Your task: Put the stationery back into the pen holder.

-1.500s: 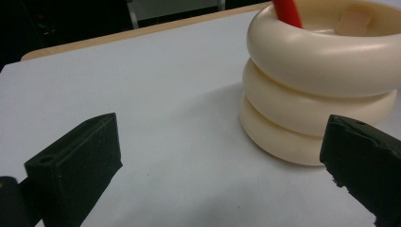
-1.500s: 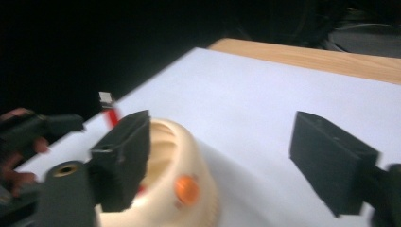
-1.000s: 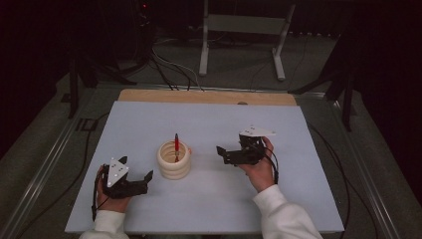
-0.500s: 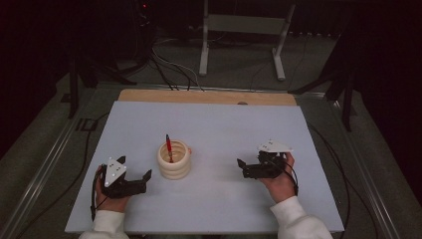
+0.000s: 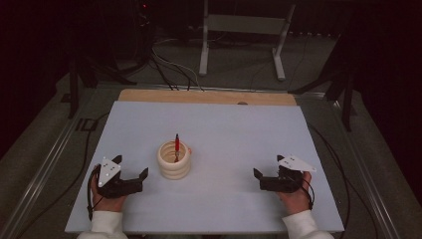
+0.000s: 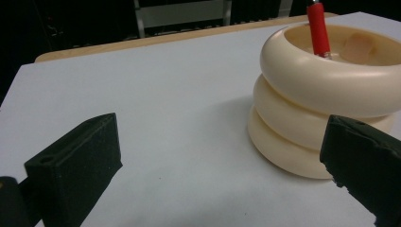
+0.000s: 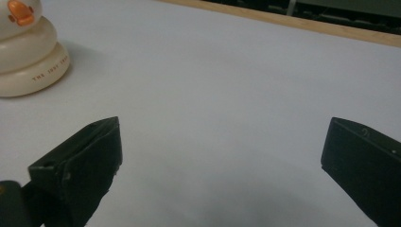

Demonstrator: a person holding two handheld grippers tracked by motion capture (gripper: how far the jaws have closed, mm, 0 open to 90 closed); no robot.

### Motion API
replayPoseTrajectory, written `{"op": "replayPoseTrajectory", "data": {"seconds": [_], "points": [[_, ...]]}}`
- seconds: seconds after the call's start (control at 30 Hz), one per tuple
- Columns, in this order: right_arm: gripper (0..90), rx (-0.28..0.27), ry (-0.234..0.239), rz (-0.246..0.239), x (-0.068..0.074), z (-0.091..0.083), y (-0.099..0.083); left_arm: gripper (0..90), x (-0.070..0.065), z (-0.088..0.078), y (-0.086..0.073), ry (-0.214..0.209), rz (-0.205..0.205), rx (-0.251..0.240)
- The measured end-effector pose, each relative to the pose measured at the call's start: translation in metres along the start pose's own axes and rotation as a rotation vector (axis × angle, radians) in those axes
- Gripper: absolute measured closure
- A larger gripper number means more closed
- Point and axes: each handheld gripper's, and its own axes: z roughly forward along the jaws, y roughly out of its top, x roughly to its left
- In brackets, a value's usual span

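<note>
Holder position: cream ringed holder (image 5: 174, 160) stands upright on the bench (image 5: 239, 134), left of centre, towards the near edge.
Pen: red pen (image 5: 176, 145) stands in the holder, tip down, leaning slightly; long axis near vertical.
Left tongs: left tongs (image 5: 142, 179) rest low on the bench, jaws wide apart, nothing between them.
Right tongs: right tongs (image 5: 259, 180) rest on the bench near the right front, jaws wide, nothing held.
Key relation: holder lies just ahead and to the right of the left tongs, near them; it is well apart from the right tongs, off to their left. Left hand is the nearer.
Left gripper view: holder (image 6: 326, 94) close by the right jaw, apart from it; pen (image 6: 318, 27) rises past the rim.
Look of holder: three stacked rounded rings, glossy, hollow top; small print on the lowest ring and an orange mark above, seen from the right gripper view (image 7: 28, 52).
Judgement: a pen grasp would come from above, along its axis.
</note>
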Motion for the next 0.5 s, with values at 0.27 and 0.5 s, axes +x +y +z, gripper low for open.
{"op": "replayPoseTrajectory", "data": {"seconds": [0.27, 0.5], "points": [[0.0, -0.076, -0.009, 0.023, -0.01, -0.015, -0.015, 0.2, 0.0, -0.001, 0.001, -0.005, 0.003, -0.007], [0.0, -0.099, -0.022, 0.033, -0.014, -0.018, -0.022, 0.2, 0.001, -0.002, 0.002, -0.005, -0.002, -0.014]]}}
